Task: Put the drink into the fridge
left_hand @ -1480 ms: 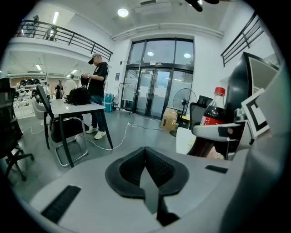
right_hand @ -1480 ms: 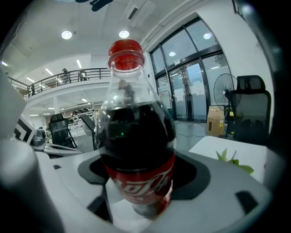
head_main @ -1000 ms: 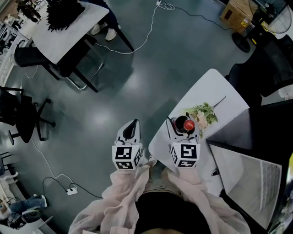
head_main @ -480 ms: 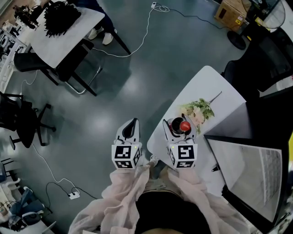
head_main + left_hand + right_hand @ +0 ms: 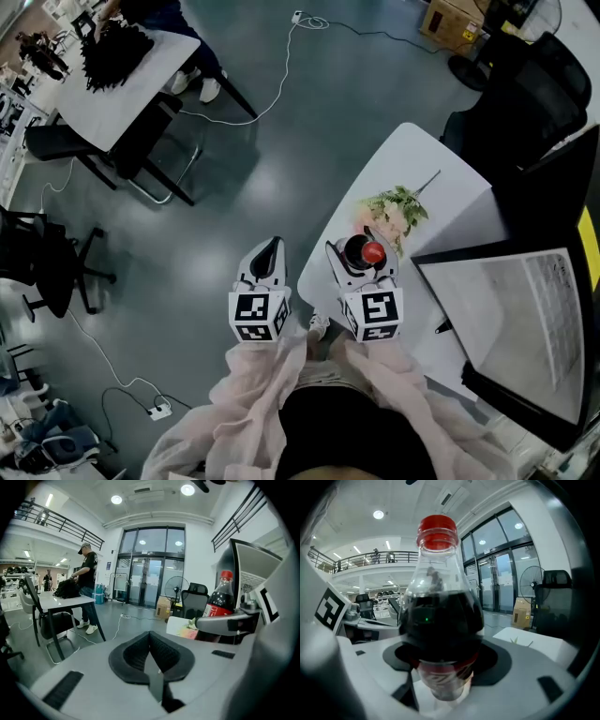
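The drink is a dark cola bottle (image 5: 366, 253) with a red cap, upright between the jaws of my right gripper (image 5: 360, 257), which is shut on its body. In the right gripper view the bottle (image 5: 440, 616) fills the middle, its red-labelled waist between the black pads. It is held just above the near end of a white table (image 5: 412, 169). My left gripper (image 5: 267, 260) is to its left over the floor, jaws shut with nothing in them. In the left gripper view the bottle (image 5: 219, 604) shows at the right. An open dark cabinet door (image 5: 511, 319) is at the right.
Artificial flowers (image 5: 394, 208) lie on the white table beyond the bottle. A pen (image 5: 441, 327) lies near the door. Black office chairs (image 5: 511, 89) stand behind the table. Another table (image 5: 108, 80) with a black bag, chairs and cables are on the floor to the left; a person (image 5: 86, 585) stands there.
The head view has shifted, so the table and cabinet door sit higher and nearer in frame. Both grippers keep their places; the bottle stays in the right gripper.
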The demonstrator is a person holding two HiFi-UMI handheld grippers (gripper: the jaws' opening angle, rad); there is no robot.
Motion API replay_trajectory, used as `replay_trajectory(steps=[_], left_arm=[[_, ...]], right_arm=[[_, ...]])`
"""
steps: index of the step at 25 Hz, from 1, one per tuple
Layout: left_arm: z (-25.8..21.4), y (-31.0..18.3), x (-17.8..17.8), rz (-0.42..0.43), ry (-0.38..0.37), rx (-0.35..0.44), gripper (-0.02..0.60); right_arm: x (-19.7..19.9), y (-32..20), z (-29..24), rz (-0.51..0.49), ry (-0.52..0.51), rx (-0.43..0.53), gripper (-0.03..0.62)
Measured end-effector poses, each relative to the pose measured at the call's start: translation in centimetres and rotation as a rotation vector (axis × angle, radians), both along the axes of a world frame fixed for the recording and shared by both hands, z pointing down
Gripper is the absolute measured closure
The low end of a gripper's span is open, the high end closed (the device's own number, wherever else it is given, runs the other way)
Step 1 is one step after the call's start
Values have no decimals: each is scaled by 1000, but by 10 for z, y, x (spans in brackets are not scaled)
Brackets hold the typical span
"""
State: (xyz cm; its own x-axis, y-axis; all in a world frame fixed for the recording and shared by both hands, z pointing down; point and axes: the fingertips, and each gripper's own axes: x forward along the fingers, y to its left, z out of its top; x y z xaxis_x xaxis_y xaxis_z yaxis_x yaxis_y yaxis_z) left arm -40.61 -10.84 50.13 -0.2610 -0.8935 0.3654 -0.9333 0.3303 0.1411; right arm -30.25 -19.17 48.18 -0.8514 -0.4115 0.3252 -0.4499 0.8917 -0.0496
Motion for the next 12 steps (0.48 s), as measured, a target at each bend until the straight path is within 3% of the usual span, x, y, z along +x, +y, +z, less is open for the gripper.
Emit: replay_trajectory(steps=[12], left_arm=[[-13,-11,26,82,-15,35,571]], right_arm=[[25,8,-15,44,-22,23,284]])
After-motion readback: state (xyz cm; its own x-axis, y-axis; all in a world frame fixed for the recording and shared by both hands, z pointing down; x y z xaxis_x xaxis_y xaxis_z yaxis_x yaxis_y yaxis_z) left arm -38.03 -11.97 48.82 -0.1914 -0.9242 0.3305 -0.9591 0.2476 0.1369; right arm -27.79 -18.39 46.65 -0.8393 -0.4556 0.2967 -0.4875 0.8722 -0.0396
